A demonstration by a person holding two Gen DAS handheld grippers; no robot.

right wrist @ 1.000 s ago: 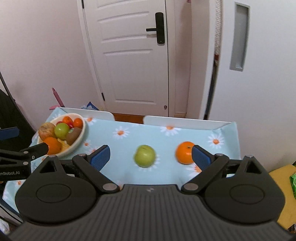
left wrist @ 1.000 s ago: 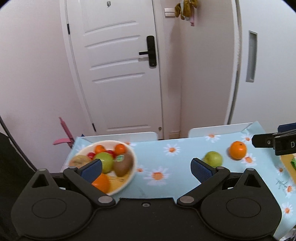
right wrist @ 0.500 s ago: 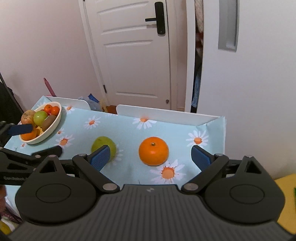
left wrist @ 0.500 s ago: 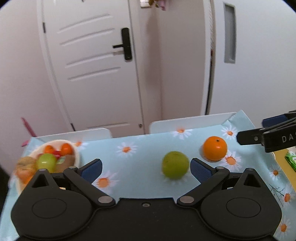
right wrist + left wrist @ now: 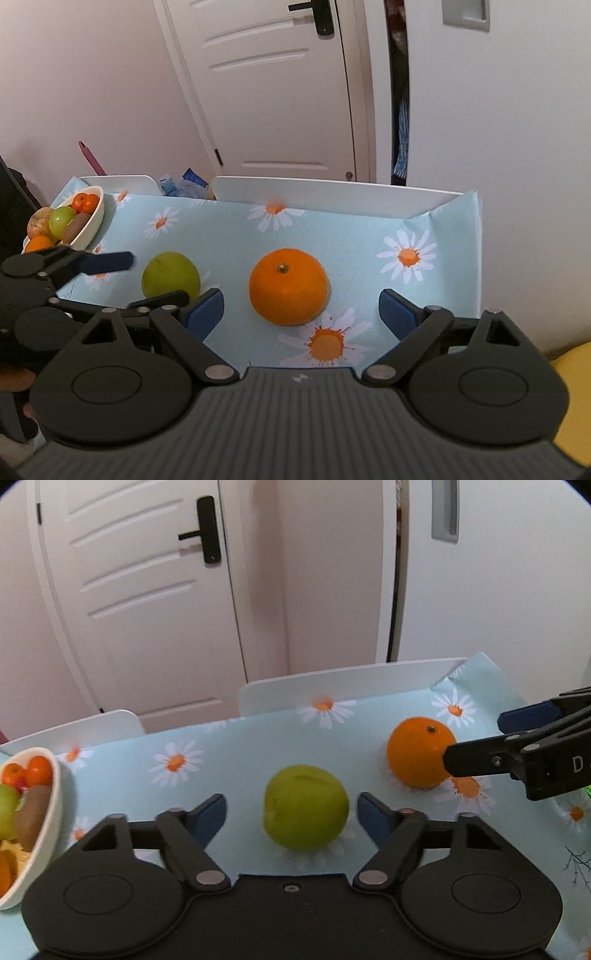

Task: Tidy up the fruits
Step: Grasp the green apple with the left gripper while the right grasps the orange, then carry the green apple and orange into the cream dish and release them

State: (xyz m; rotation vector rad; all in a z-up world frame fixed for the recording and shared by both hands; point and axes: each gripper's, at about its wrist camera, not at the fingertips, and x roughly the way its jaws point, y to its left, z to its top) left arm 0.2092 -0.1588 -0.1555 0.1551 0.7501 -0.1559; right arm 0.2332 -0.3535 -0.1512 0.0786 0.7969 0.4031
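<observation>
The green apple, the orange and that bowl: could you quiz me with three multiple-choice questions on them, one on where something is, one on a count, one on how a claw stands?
1. Where does the green apple lie?
A. in the bowl
B. on the daisy tablecloth, between the left gripper's fingers
C. on a chair

2. How many fruits lie loose on the tablecloth, outside the fruit bowl?
A. one
B. two
C. four

3. How does the right gripper stand around the orange?
A. open, pads clear of it
C. clamped on it
B. shut beside it

Answers: 1 B, the left gripper has just been closing around the apple, gaps showing on both sides; 2 B, only the apple and the orange; 3 A, cloth shows between each pad and the orange.
</observation>
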